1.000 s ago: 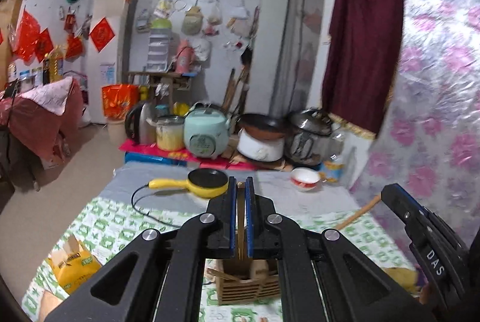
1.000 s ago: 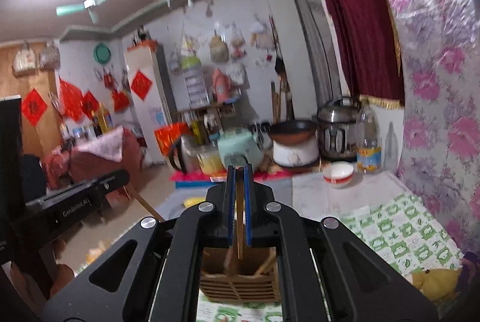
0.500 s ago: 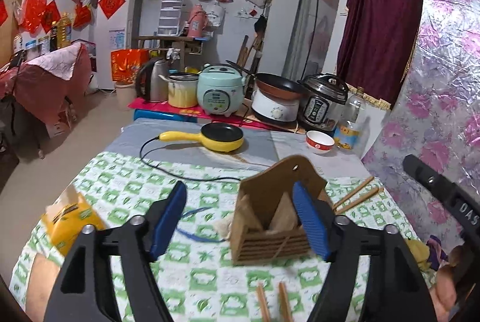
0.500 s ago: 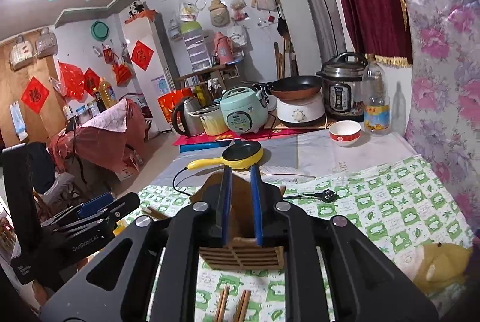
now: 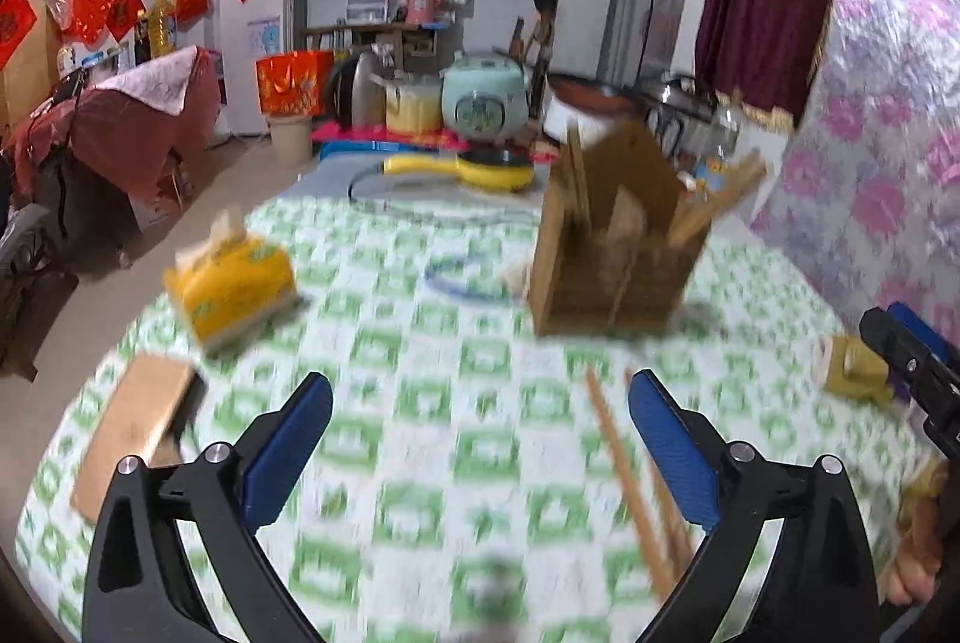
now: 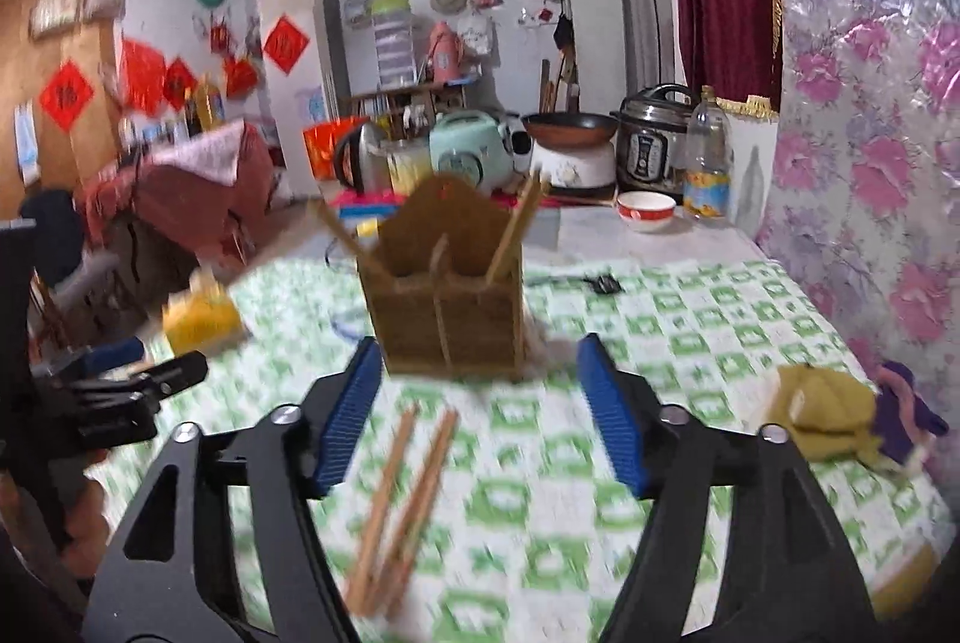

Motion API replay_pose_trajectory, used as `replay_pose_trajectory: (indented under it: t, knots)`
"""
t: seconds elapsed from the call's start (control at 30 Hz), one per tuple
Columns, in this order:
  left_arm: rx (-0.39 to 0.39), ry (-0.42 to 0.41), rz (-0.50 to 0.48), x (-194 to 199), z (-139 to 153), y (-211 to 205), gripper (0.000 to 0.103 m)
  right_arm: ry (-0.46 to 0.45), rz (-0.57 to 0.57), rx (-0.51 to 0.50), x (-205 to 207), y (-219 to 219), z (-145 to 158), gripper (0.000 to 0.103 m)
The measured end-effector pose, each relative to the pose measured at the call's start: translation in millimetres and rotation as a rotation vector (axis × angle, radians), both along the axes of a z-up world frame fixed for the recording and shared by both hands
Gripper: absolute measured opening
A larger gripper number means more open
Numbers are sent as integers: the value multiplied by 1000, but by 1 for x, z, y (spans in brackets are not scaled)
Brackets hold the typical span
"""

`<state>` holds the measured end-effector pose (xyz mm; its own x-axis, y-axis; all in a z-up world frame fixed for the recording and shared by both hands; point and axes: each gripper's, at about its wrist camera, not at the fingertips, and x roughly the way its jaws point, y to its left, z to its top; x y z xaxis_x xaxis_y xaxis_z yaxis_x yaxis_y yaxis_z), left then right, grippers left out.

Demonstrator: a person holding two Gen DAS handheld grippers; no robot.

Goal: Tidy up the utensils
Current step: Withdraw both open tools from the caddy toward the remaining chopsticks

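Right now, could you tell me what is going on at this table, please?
A person is tidying chopsticks into a wooden holder on the checked tablecloth, with a gripper in each hand. Some chopsticks already stand in the holder. Two loose chopsticks lie on the cloth in front of it. The right gripper and the left gripper both hang above the cloth, jaws opening, with nothing held in either. The loose pair lies nearest the right gripper.
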<state>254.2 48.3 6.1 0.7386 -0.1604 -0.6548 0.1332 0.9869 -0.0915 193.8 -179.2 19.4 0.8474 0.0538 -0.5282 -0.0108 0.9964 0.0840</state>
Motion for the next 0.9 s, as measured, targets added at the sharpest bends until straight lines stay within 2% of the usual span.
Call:
replay_pose_trajectory:
  t: [0.13,0.27,0.4,0.63,0.77,0.9]
  knots:
    - [21,54,-19,-22,-30,0,97,26,11,-56,-24,9,-24,78]
    - [32,126,-110,-39,-57,-13,97,80,34,-75,-36,11,-47,78]
    - [66,166,-206,-49,-72,-35,97,129,14,-77,-39,4,-65,78]
    - [182,205,-353,-62,-94,-77,97,205,-69,53,-29,-35,-85,78]
    - [246,225,-370,-60,-102,-87,97,228,-54,117,-26,-43,-91,78]
    - [255,239,-370,-52,-102,-87,97,248,-38,180,-23,-49,-96,78]
